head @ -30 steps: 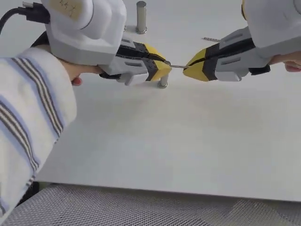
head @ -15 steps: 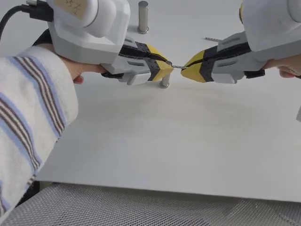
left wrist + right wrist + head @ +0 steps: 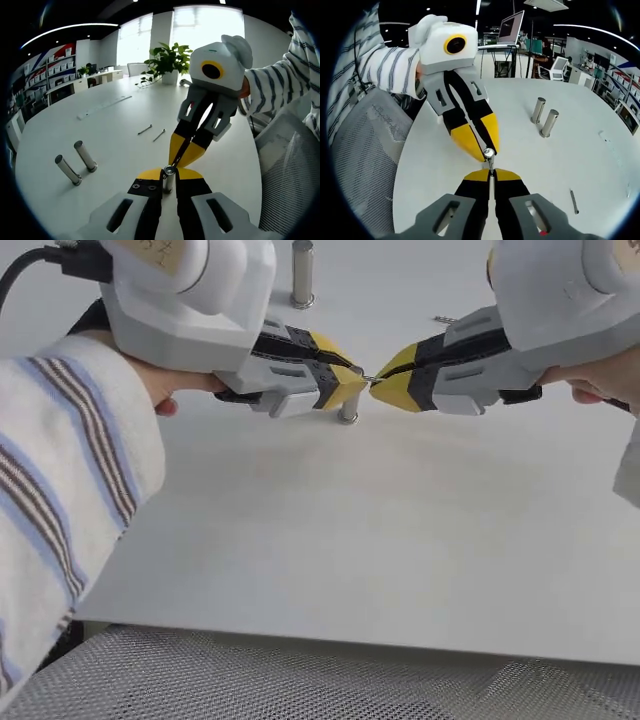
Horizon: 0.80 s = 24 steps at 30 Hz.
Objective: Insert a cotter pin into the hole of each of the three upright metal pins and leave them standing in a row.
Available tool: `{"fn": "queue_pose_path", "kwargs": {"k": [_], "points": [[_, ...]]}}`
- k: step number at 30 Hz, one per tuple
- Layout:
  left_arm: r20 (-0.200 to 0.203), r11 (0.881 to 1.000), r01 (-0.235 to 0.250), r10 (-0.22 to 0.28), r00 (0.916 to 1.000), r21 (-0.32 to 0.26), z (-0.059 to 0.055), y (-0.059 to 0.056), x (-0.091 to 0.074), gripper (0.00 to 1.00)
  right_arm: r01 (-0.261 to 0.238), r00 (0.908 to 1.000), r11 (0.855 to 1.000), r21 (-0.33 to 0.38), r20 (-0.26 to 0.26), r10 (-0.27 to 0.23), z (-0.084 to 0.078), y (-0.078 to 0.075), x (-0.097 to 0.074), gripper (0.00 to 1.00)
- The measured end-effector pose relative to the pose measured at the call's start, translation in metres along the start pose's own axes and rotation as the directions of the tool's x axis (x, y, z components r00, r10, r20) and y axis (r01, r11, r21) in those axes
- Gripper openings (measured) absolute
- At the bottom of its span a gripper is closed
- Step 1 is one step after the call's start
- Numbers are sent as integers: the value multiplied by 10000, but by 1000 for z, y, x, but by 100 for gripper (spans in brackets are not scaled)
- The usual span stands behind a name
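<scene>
My left gripper (image 3: 355,380) is shut on an upright metal pin (image 3: 168,181), gripped just below its top; the pin's base (image 3: 347,417) shows beneath the jaws. My right gripper (image 3: 378,382) comes in from the right, shut on a thin cotter pin (image 3: 491,164) whose tip meets the top of the metal pin (image 3: 489,152). The yellow tips of both grippers nearly touch. I cannot tell how far the cotter pin sits in the hole. Two other metal pins (image 3: 67,170) (image 3: 86,156) stand side by side further off; one of them (image 3: 301,275) shows at the back.
Loose cotter pins (image 3: 145,130) (image 3: 159,135) lie on the white table beyond the grippers, and one (image 3: 447,319) lies behind the right gripper. The table's front edge (image 3: 350,645) borders a grey mesh chair. A striped sleeve (image 3: 60,500) covers the left foreground.
My right gripper has moved left toward the left gripper, closing the gap, so less of the cotter pin shows between the yellow tips. The left gripper has held its place.
</scene>
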State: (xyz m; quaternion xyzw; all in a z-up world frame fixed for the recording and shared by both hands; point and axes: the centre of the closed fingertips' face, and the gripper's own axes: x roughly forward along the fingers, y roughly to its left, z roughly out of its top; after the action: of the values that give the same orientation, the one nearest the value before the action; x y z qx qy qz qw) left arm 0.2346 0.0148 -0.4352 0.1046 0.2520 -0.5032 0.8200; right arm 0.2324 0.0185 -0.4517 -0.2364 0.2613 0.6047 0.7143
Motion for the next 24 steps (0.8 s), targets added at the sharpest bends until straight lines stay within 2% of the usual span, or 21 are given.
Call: {"fn": "queue_pose_path", "kwargs": {"k": [12,16,22,24], "points": [[-156,10000,-47,48,9999,51,-4,2,-1,6,-93,9999,9996,-282,35,94,4,0,4,0],[-156,9999,-69,70,9999,79,-4,1,-1,6,-191,9997,9994,-272,112,194,6,4,1,10],[-151,9998,-25,28,9999,198,-5,3,0,6,-82,10000,9995,-309,-10,82,1,-2,-6,6],[-156,9997,-10,14,9999,225,-5,3,-1,6,-133,9999,9997,-213,-15,133,0,-2,-8,1]]}}
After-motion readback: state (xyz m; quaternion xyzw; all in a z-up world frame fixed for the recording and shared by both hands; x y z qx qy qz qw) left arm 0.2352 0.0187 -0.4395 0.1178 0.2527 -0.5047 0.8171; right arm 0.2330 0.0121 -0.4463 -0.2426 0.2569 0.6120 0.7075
